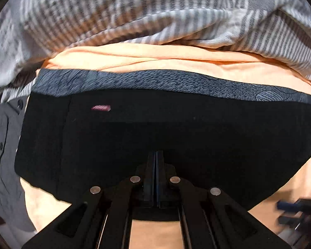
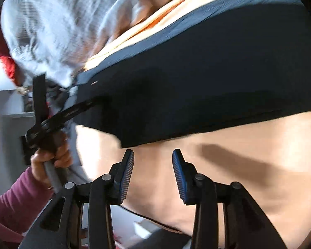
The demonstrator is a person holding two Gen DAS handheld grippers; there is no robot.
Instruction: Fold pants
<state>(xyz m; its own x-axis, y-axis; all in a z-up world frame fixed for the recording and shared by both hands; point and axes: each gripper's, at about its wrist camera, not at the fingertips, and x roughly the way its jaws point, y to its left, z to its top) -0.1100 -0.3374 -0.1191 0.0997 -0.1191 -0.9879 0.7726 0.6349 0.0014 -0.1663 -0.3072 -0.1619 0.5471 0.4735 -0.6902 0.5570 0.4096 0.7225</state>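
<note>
The black pants lie folded on an orange sheet, with a grey patterned waistband along the far edge and a small red tag. My left gripper is shut, its tips over the near edge of the pants; whether cloth is pinched between them is hidden. In the right wrist view the pants fill the upper middle. My right gripper is open and empty just short of their near corner. The left gripper shows there at the pants' left edge, held by a hand.
A grey-and-white striped garment is piled behind the pants. A grey buttoned shirt lies at the left. The orange sheet extends bare below the pants. Red cloth sits at the far left.
</note>
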